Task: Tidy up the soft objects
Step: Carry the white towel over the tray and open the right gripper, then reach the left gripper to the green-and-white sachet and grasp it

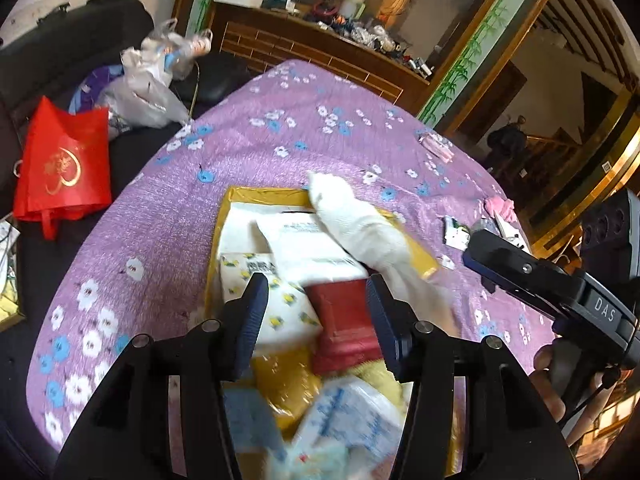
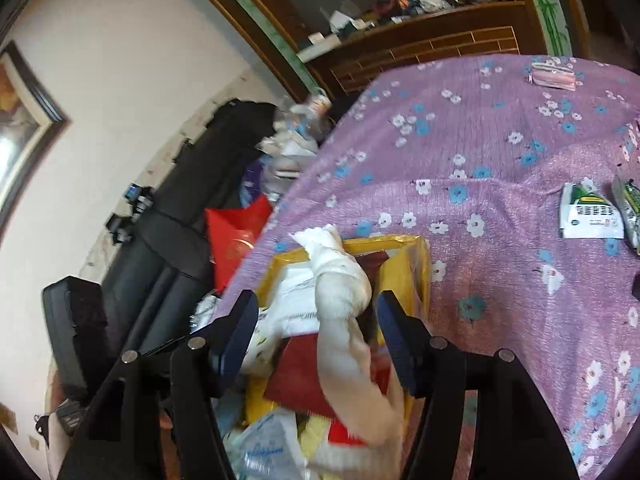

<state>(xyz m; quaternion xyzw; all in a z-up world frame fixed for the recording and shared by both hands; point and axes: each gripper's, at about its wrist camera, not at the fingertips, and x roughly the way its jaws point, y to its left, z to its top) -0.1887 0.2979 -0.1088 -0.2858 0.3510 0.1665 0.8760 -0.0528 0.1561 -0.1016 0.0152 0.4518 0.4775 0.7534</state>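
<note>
Closest in, both claws are spread apart and gripping nothing. The left gripper (image 1: 316, 312) hangs over a red packet (image 1: 344, 320) in the yellow box (image 1: 224, 216); its pads sit either side of the packet but aren't pressing it. The right gripper (image 2: 316, 332) has the white cloth (image 2: 340, 292) loose between its open jaws, not pinched.

The cloth is a soft, knobbly, rolled strip, limp as a sock. It lies slanted across the box, with its near end trailing over the box's right wall and the other end poking past the far rim. That's my worry: nothing holds it, so a nudge from either claw could drag it off onto the bedspread (image 1: 280, 128).

Inside the box it's crowded: crinkly plastic tissue packs (image 1: 352, 416) nearest, glossy yellow wrap, a flat white pack with small print further in. The slick packs could slide when pushed.

Beyond that the purple flowered bedspread carries small green-and-white sachets (image 2: 588, 216) near its right edge and a pink pouch (image 2: 552, 76) at the far edge.
</note>
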